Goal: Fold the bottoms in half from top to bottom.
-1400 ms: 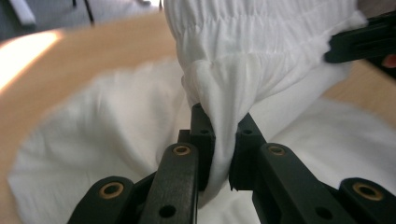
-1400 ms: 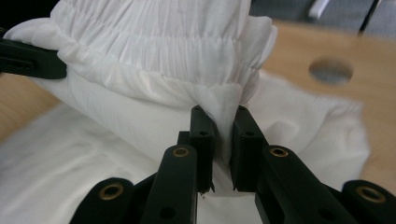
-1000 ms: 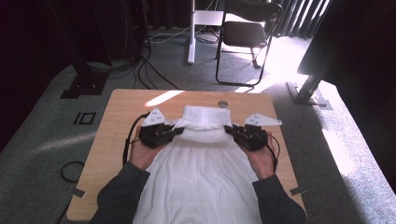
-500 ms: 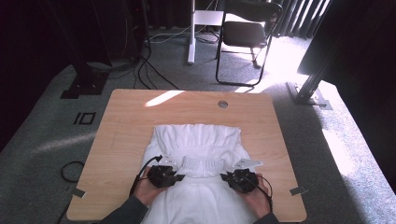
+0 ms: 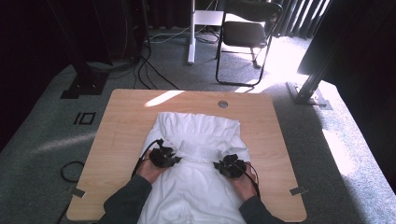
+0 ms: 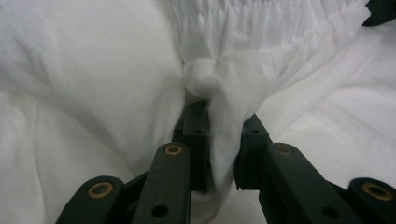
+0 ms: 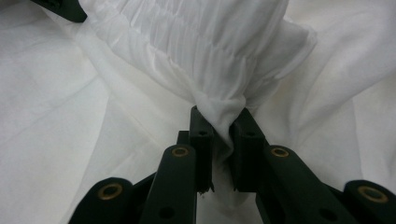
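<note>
The white garment (image 5: 196,158) lay spread on the wooden worktop (image 5: 121,121), its gathered elastic band folded across the middle between the two grippers. The left gripper (image 5: 164,156) had a bunched fold of the fabric between its jaws, which had just been opening slightly yet were narrowly parted with cloth pinched between the pads (image 6: 198,135). The right gripper (image 5: 229,166) sat at the band's other end, its jaws nearly closed and clamped on a twisted wad of the cloth.

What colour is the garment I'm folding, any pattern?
Plain white garment with a gathered, shirred band; clearest in the left gripper view.
</note>
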Demonstrator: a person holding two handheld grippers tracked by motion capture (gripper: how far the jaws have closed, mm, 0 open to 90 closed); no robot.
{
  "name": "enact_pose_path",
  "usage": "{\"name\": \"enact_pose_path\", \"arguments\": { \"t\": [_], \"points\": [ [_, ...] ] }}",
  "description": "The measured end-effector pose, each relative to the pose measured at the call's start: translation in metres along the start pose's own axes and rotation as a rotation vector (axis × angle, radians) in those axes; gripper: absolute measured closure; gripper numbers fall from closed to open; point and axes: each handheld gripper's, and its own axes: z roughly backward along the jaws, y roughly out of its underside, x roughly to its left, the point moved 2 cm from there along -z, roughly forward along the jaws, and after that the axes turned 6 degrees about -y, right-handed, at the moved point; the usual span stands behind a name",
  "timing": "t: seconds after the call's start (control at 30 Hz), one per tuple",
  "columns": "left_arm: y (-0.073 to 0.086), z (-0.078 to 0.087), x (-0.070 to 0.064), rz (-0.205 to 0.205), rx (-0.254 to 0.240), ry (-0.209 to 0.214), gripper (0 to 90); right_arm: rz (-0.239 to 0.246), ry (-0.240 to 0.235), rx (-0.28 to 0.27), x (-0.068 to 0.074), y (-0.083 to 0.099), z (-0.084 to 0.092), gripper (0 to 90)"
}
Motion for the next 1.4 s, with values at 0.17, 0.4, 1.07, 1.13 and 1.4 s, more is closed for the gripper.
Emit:
{"name": "enact_pose_path", "arguments": {
  "t": [0.17, 0.4, 1.07, 1.13, 1.4],
  "points": [
    [-0.023, -0.015, 0.028, 0.02, 0.014, -0.062, 78.8, 0.019, 0.044, 0.025, -0.022, -0.032, -0.021, 80.8],
    [-0.04, -0.031, 0.053, 0.072, -0.001, -0.101, 79.0, -0.039, 0.079, 0.045, -0.053, -0.071, -0.046, 80.7],
    [-0.093, 0.087, 0.041, 0.095, -0.384, -0.005, 85.6, 0.05, 0.029, -0.35, -0.023, -0.126, 0.059, 82.6],
    [-0.094, 0.094, 0.039, 0.093, -0.402, 0.009, 85.6, 0.06, 0.022, -0.371, -0.019, -0.13, 0.068, 82.6],
    [-0.048, 0.102, 0.003, 0.04, -0.356, 0.05, 85.1, 0.109, -0.04, -0.312, 0.008, -0.092, 0.087, 82.4]
  ]
}}
